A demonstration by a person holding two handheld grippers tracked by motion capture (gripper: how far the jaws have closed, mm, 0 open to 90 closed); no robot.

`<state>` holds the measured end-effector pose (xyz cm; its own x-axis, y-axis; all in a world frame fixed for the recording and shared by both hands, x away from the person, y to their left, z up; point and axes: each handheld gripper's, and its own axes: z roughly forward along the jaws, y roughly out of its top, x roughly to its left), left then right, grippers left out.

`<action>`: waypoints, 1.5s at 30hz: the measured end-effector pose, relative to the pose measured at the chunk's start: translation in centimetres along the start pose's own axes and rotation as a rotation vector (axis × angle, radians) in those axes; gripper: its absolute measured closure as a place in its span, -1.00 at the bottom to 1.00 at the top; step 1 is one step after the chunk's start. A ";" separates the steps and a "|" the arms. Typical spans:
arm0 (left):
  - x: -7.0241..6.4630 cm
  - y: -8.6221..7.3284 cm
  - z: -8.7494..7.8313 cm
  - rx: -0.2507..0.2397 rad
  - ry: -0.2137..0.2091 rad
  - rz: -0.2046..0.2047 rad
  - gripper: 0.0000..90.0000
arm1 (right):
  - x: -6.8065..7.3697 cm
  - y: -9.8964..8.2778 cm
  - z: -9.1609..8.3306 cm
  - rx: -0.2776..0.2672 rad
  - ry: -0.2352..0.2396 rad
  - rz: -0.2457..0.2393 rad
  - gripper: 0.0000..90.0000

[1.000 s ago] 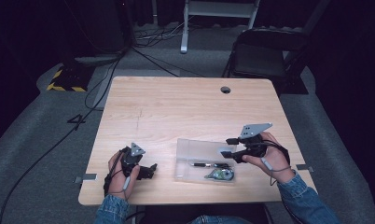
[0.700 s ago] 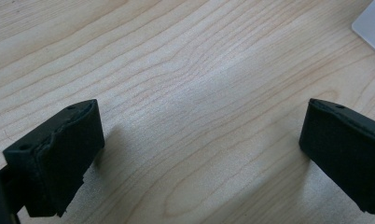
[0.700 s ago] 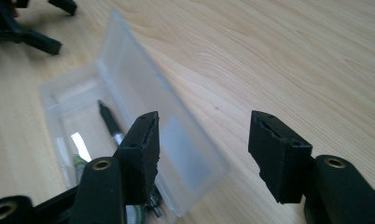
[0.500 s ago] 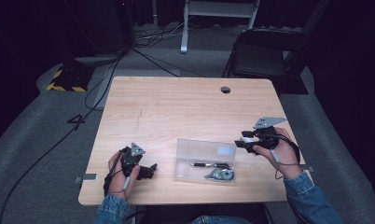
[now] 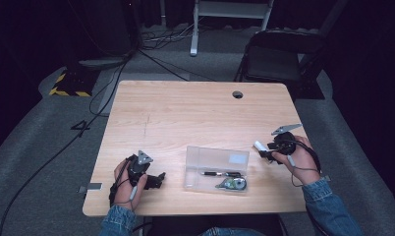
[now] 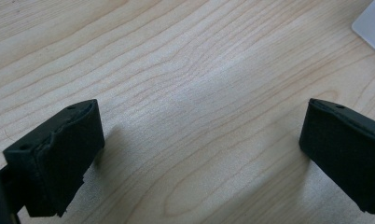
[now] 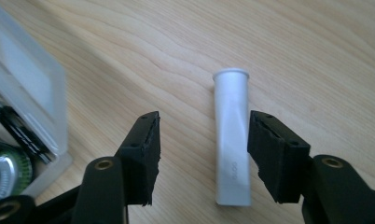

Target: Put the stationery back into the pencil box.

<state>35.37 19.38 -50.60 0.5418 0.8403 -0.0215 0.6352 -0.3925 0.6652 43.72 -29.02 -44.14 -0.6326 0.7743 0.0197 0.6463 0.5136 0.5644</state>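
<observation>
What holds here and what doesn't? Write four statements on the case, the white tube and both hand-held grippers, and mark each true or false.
1. The left hand-held gripper is open with nothing between its jaws. True.
2. A white tube is between the right hand-held gripper jaws. True.
3. The white tube is inside the clear case. False: it is outside, right of the case.
4. The clear case is empty. False: a black pen lies in it.

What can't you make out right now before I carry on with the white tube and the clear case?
- Right tool: white tube lies between its jaws by one pad; contact cannot be told.
- Clear case: small in the high view, cropped and blurred in the right gripper view; contents unidentifiable beyond a dark pen-like item.
- Left tool: open over bare table.
</observation>
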 end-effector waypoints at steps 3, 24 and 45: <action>0.0 0.0 0.0 0.000 0.000 -0.001 -1.00 | -0.4 -0.2 0.4 0.018 -0.009 0.014 0.00; 0.0 0.0 0.0 0.001 -0.001 0.000 -1.00 | -1.3 -1.3 2.3 0.131 -0.014 0.031 0.33; 0.0 0.0 0.0 0.000 0.000 -0.001 -1.00 | -1.5 -0.9 2.4 0.093 -0.026 -0.015 0.58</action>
<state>35.36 19.37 -50.60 0.5411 0.8407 -0.0226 0.6359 -0.3914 0.6652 45.08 -29.74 -46.70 -0.6318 0.7751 -0.0102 0.6745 0.5562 0.4855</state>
